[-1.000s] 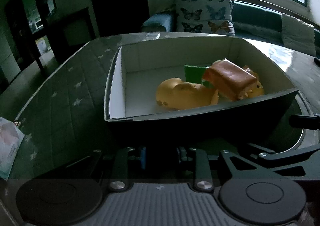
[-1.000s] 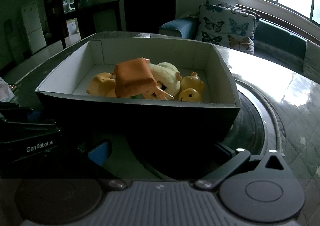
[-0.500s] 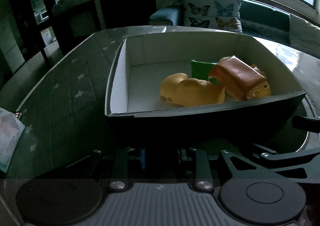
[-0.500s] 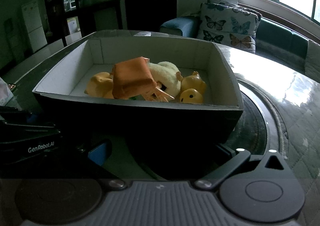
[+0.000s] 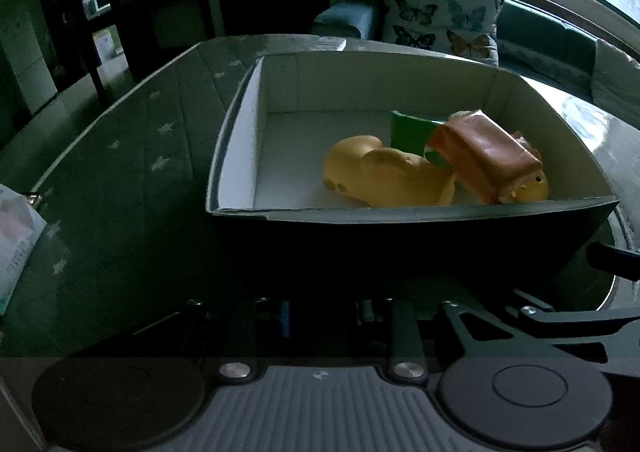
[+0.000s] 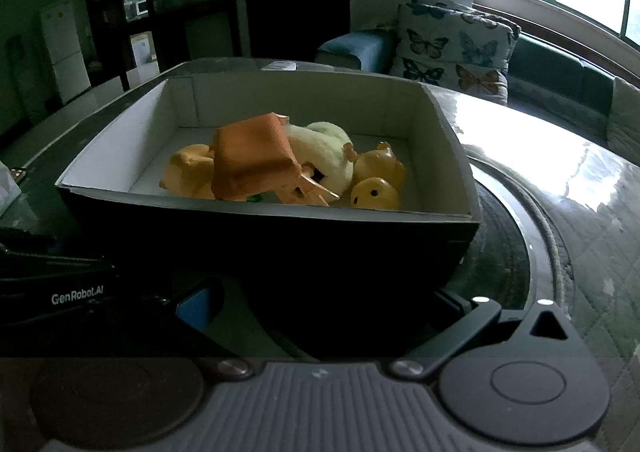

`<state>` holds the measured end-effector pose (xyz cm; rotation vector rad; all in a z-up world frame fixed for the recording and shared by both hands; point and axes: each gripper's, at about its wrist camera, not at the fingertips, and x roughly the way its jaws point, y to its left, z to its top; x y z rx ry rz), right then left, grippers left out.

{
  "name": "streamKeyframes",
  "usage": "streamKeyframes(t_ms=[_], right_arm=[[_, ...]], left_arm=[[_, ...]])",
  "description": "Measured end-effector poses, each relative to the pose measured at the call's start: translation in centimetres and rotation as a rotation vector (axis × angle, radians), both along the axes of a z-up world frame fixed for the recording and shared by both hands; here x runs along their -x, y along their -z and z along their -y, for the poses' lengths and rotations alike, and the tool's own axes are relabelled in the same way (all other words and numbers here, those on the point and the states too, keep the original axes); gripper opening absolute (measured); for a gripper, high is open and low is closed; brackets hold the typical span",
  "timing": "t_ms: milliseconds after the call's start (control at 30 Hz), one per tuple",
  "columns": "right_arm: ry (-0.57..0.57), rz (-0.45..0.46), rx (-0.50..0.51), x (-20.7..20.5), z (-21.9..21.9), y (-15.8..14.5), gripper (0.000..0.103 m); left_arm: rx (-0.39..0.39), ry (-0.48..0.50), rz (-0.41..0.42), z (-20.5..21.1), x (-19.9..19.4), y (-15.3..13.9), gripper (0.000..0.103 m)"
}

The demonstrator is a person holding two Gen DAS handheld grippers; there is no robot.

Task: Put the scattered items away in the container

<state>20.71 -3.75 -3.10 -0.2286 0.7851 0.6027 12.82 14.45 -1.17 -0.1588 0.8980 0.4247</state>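
A dark cardboard box (image 5: 400, 248) with a white inside stands on the table; it also shows in the right wrist view (image 6: 280, 248). Inside lie a yellow toy (image 5: 380, 175), an orange-brown packet (image 5: 484, 155), a green piece (image 5: 408, 127), a cream plush (image 6: 324, 151) and yellow ducks (image 6: 376, 183). My left gripper (image 5: 324, 316) sits low in front of the box's near wall with its fingers close together and nothing between them. My right gripper (image 6: 320, 312) is spread wide in front of the box, its fingers empty.
The table has a dark quilted star cloth (image 5: 120, 171) and a round glass turntable (image 6: 520, 252). A paper packet (image 5: 16, 236) lies at the left edge. A sofa with a butterfly cushion (image 6: 452, 47) stands behind.
Both cameras have risen and pulled back slightly, so more of the box's inside shows. The items in the box have not moved.
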Motion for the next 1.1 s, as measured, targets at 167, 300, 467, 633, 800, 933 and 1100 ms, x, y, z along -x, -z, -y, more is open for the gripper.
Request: streamKeyframes(t_ms=[167, 300, 467, 633, 800, 933, 1100], right_arm=[[0.007, 0.002, 0.002, -0.3, 0.1, -0.1, 0.103], [0.012, 0.000, 0.005, -0.4, 0.2, -0.1, 0.103], [0.018, -0.003, 0.007, -0.7, 0.3, -0.1, 0.103], [0.022, -0.001, 0.007, -0.9, 0.5, -0.2, 0.103], [0.027, -0.003, 0.007, -1.2, 0.6, -0.3, 0.103], [0.031, -0.003, 0.006, -1.4, 0.6, -0.3, 0.103], [0.033, -0.005, 0.007, -1.6, 0.7, -0.3, 0.103]], left_arm=[[-0.002, -0.007, -0.005, 0.5, -0.2, 0.0, 0.030], [0.008, -0.012, -0.007, 0.6, -0.5, 0.0, 0.030], [0.014, -0.021, -0.011, 0.7, -0.8, -0.1, 0.030], [0.015, -0.033, -0.013, 0.7, -1.2, -0.1, 0.030], [0.014, -0.031, -0.012, 0.9, -1.4, 0.0, 0.030], [0.016, -0.034, -0.016, 0.9, -1.6, -0.1, 0.029], [0.024, -0.044, -0.023, 1.0, -1.8, 0.0, 0.029]])
